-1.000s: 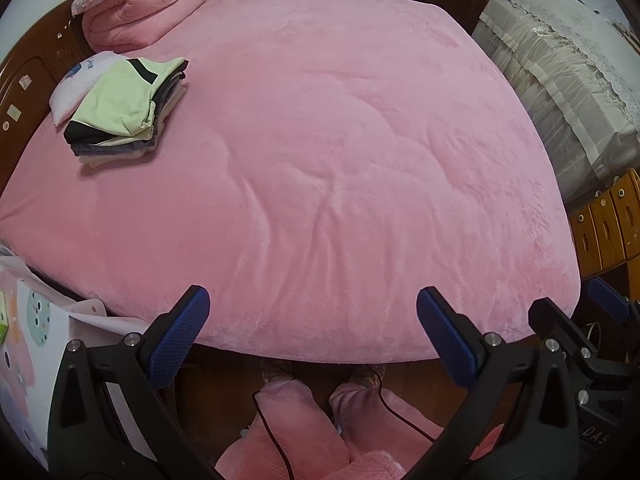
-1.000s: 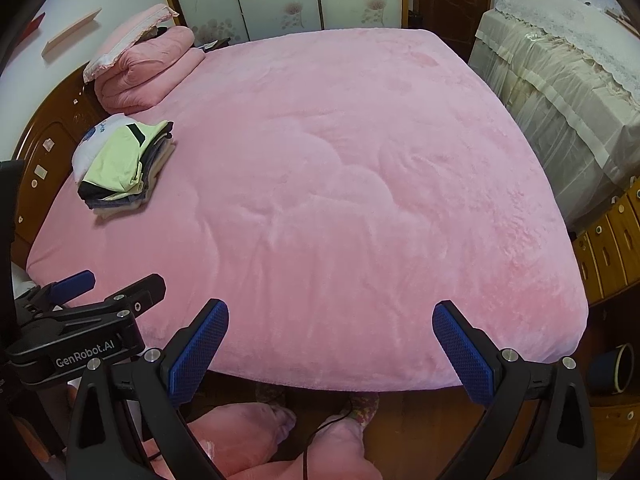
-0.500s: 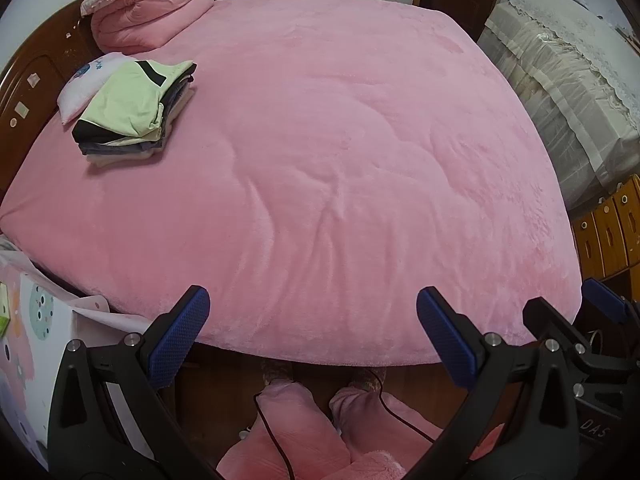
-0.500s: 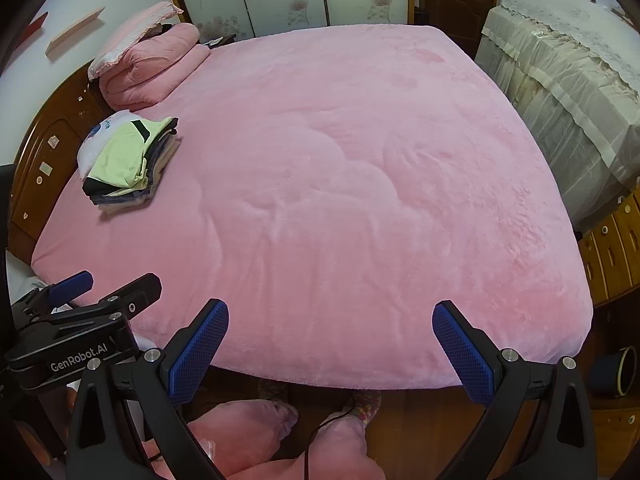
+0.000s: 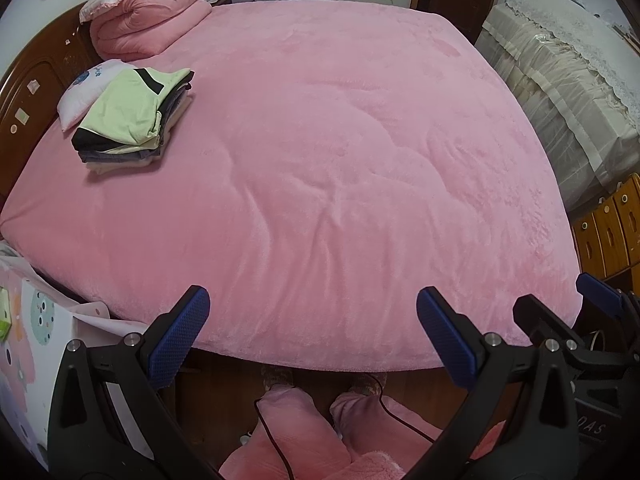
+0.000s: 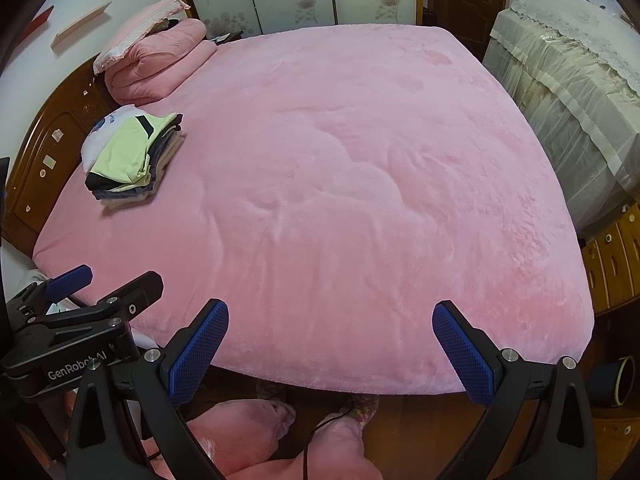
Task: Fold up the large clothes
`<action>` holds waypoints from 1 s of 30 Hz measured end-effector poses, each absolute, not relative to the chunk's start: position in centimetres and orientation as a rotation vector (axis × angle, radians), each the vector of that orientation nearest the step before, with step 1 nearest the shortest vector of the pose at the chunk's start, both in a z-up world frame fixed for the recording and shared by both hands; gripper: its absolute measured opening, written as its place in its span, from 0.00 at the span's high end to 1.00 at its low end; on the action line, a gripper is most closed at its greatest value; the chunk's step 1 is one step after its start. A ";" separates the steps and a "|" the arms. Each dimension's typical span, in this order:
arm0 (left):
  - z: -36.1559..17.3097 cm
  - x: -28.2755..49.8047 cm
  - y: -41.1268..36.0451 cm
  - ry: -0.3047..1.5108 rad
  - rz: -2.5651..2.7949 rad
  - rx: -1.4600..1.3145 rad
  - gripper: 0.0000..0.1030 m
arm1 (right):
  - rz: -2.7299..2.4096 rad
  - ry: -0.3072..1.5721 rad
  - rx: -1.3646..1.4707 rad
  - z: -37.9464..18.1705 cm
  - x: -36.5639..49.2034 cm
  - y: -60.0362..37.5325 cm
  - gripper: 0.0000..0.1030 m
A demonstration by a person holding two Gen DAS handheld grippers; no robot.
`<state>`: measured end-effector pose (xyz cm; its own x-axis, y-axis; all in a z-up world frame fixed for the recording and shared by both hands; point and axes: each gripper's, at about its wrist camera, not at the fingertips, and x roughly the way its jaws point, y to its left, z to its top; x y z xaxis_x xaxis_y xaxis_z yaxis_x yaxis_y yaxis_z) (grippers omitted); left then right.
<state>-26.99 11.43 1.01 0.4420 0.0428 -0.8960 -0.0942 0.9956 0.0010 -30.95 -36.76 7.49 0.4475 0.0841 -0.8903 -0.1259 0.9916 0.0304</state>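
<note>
A stack of folded clothes (image 5: 132,120) with a pale green garment on top lies at the far left of the pink bed (image 5: 340,168), leaning on a small white pillow (image 5: 84,90). The right wrist view shows the same stack (image 6: 134,158) on the bed (image 6: 340,200). My left gripper (image 5: 312,336) hangs open over the bed's near edge, holding nothing. My right gripper (image 6: 330,354) is open too, empty, at the same edge. The left gripper's body (image 6: 80,320) appears at the lower left of the right wrist view.
A rolled pink quilt (image 5: 148,20) and pillow sit at the headboard (image 5: 28,92). A cloth-covered cabinet (image 5: 568,92) stands right of the bed, wooden drawers (image 5: 612,232) beside it. A person's pink-trousered legs (image 5: 304,428) and a cable are below, on the wooden floor.
Both cameras have tilted slightly so the bed and clothes stack sit lower in view. Both grippers stay open and empty.
</note>
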 end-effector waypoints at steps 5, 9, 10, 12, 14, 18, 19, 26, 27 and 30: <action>1.0 -26.8 11.5 1.114 0.086 -0.053 0.00 | 0.132 1.103 -0.040 7.5 -30.6 -36.6 0.00; 0.9 -26.8 11.6 1.115 0.084 -0.051 0.00 | 0.132 1.105 -0.042 7.4 -30.3 -36.7 0.00; 0.9 -26.7 11.5 1.115 0.083 -0.051 0.00 | 0.131 1.105 -0.041 7.4 -30.3 -36.6 0.00; 1.0 -26.7 11.5 1.113 0.083 -0.049 0.00 | 0.128 1.105 -0.041 7.5 -30.1 -36.7 0.00; 0.9 -26.6 11.4 1.109 0.083 -0.045 0.00 | 0.127 1.103 -0.042 7.5 -30.0 -36.7 0.00; 0.8 -26.5 11.5 1.104 0.078 -0.042 0.00 | 0.131 1.104 -0.043 7.5 -29.8 -37.0 0.00; 0.8 -26.4 11.5 1.104 0.076 -0.041 0.00 | 0.131 1.102 -0.043 7.5 -29.7 -37.0 0.00; 0.9 -26.2 11.5 1.100 0.072 -0.033 0.00 | 0.127 1.102 -0.041 7.5 -29.5 -36.9 0.00; 0.9 -26.2 11.5 1.100 0.073 -0.032 0.00 | 0.126 1.101 -0.042 7.5 -29.5 -36.9 0.00; 0.9 -26.2 11.6 1.102 0.075 -0.032 0.00 | 0.126 1.101 -0.041 7.5 -29.6 -36.9 0.00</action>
<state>-26.21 11.56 0.87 0.4494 0.0451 -0.8922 -0.0768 0.9970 0.0117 -29.58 -36.86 7.49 0.4467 0.0814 -0.8910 -0.1222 0.9921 0.0294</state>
